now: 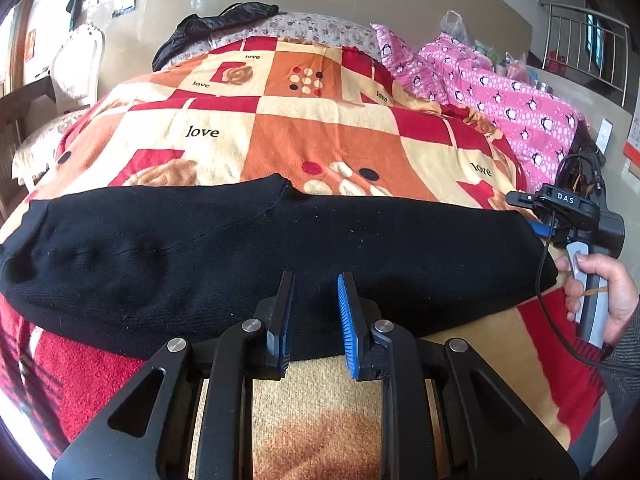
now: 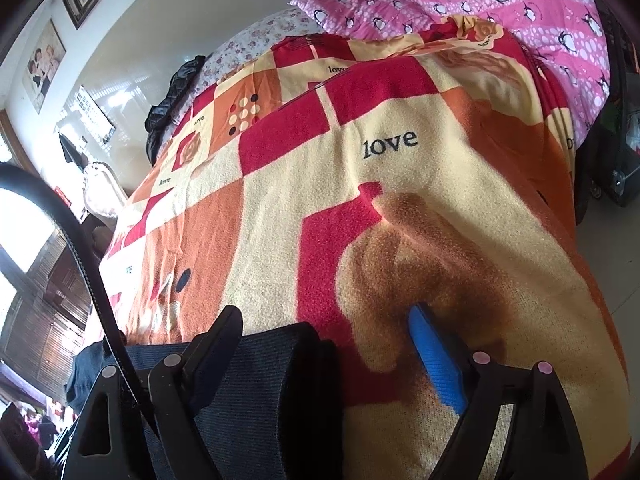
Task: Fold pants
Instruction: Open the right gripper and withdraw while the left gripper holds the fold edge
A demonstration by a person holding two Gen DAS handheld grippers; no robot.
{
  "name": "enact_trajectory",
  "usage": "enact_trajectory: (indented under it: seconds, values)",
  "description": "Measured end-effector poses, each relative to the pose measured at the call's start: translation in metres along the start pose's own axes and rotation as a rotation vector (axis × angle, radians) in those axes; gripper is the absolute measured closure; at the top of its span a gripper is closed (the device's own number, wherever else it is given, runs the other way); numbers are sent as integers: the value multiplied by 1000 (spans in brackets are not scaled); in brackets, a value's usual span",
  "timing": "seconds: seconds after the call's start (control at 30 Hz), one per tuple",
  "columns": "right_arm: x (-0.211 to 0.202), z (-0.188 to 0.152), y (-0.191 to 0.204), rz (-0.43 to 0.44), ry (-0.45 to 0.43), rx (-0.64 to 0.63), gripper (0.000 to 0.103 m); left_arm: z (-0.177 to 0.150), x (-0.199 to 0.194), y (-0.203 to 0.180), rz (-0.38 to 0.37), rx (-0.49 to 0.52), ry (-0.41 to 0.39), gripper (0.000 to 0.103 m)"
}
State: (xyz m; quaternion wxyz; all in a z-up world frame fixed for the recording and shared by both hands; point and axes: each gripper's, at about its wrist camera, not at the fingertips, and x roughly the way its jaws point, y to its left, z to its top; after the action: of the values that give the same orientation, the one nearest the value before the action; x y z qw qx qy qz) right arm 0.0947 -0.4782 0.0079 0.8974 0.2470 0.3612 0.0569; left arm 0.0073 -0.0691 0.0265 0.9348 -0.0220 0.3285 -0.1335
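Black knitted pants (image 1: 256, 256) lie stretched in a long band across the bed's fleecy red, orange and cream checked blanket (image 1: 320, 132), straight ahead of the left tongs (image 1: 316, 314). Those tongs stand parted with nothing between them, their tips over the pants' near edge. At the band's far right end the right tongs (image 2: 320, 344) are spread wide; one end of the pants lies between the fingers against the left one, not pinched. Beyond, a pink penguin-print quilt (image 1: 516, 108) is bunched.
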Motion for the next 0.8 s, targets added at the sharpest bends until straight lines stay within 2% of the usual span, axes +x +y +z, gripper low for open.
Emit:
enact_trajectory:
  seconds: [0.17, 0.27, 0.37, 0.43, 0.5, 0.57, 0.8]
  values:
    - [-5, -1, -10, 76, -27, 65, 16, 2, 1, -1, -23, -23, 1, 85]
    - [-15, 1, -13, 142, -12, 125, 18, 7, 4, -4, -33, -49, 20, 85]
    - [-40, -12, -21, 219, -24, 285, 18, 8, 8, -14, -60, -55, 42, 85]
    - [-56, -29, -25, 171, 42, 411, 18, 6, 13, -22, -84, -38, 65, 85]
    - [-66, -42, -28, 144, 99, 501, 18, 2, 17, -29, -56, -4, 80, 85]
    - [-77, -58, -29, 129, 119, 569, 18, -1, 17, -31, -44, 5, 79, 85]
    - [-70, -66, -10, 155, 152, 555, 15, -2, 20, -22, -90, -21, 85, 85]
